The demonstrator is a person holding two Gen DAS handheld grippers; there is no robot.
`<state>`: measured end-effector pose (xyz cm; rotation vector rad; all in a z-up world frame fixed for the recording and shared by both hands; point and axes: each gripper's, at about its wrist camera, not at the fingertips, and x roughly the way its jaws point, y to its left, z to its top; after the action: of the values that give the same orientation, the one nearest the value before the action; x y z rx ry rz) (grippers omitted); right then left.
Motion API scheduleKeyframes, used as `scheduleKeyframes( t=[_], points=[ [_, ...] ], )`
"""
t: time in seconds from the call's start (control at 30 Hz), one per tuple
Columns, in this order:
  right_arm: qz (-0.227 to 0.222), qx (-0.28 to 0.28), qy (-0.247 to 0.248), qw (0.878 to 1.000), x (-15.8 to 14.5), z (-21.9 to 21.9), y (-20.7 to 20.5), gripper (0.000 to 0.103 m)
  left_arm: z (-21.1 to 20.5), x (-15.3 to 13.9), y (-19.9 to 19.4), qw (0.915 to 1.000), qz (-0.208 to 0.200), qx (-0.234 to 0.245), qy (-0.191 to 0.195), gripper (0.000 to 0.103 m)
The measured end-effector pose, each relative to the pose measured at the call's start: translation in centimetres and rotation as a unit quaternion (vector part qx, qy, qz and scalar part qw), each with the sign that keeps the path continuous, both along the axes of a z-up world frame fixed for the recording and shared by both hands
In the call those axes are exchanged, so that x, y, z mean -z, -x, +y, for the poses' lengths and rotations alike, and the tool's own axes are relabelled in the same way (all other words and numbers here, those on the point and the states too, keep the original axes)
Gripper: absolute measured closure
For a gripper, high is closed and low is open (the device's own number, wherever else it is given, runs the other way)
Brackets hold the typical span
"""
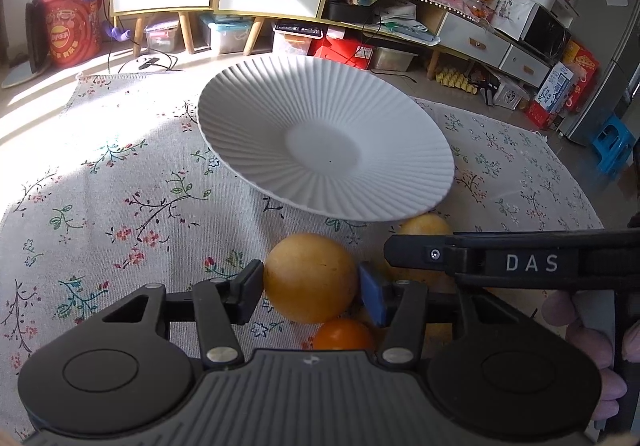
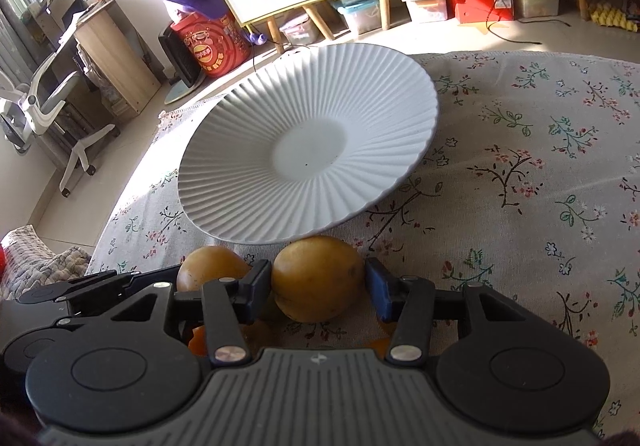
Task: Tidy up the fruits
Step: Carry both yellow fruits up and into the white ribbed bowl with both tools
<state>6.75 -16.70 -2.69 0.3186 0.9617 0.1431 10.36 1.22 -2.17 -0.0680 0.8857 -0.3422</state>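
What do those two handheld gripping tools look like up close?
Both are black plastic. The left gripper and right gripper each have a ribbed grey base, two round black discs, silver rivets and blue-padded jaws. One side reads "DAS" in white.

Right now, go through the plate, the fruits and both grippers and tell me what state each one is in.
White ribbed plate: empty, resting on the floral cloth.
Left gripper: jaws closed against a round orange fruit.
Right gripper: jaws around a second orange fruit, which rests on the cloth; the right jaw looks slightly clear.
Small deep-orange fruit: loose on the cloth, ungripped.
Floral cloth: spread flat.
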Motion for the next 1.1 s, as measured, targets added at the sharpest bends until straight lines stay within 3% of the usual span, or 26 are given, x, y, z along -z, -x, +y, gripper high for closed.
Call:
scheduleKeyframes(
  t=[0.5, 0.8, 1.1],
  points=[
    [0.003, 0.016, 0.005, 1.0, -1.4, -0.2, 1.1, 0.057, 0.6, -1.0, 0.6, 0.9997, 0.007, -0.019, 0.014, 0.065],
    [-0.006, 0.036, -0.014, 0.999, -3.0, -1.1, 1.5, 0.057, 1.1, -3.2, 1.9, 0.9991, -0.02, -0.02, 0.03, 0.065],
    [-0.036, 0.05, -0.022, 0.998, -3.9, -2.2, 0.0, 0.057, 0.7, -3.6, -0.3, 0.9983, -0.04, -0.029, 0.029, 0.065]
  ],
)
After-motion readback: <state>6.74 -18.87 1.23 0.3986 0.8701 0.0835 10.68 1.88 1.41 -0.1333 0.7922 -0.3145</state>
